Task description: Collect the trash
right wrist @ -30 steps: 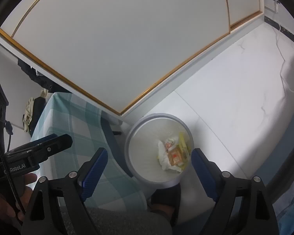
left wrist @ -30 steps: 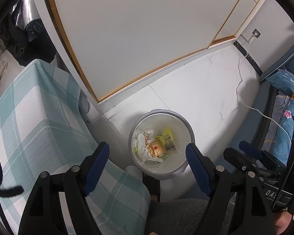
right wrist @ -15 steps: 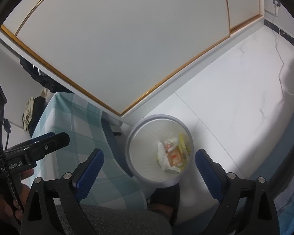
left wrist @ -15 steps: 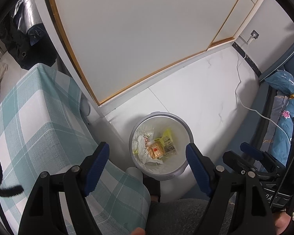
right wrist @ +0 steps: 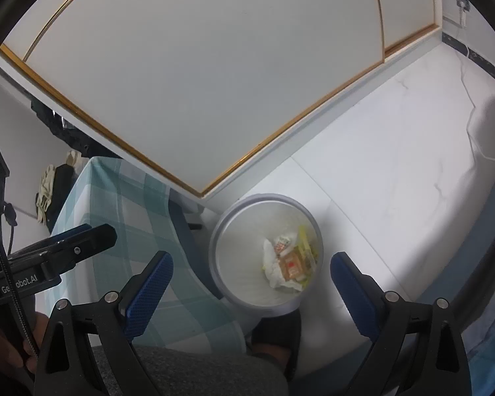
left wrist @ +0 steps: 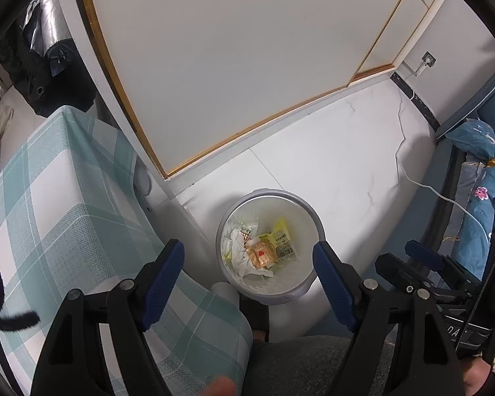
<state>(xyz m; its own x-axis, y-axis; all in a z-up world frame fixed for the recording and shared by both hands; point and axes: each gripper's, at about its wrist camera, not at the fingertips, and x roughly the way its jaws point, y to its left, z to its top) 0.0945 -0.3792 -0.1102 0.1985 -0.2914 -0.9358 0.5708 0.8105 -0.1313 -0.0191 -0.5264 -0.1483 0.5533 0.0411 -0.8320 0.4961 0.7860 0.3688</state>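
While both hang high, left gripper spread, right gripper spread (nothing held), wrappers in bin on floor.

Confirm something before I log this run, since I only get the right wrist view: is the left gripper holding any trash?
Observer: No, the left gripper is open, with nothing between its fingers.
Operator: What's right of the bin?
Observer: Past the round grey trash bin, blue floral bedding sits on a dark frame.
Operator: Anything inside I miss?
Observer: The yellow packet carries a printed label.
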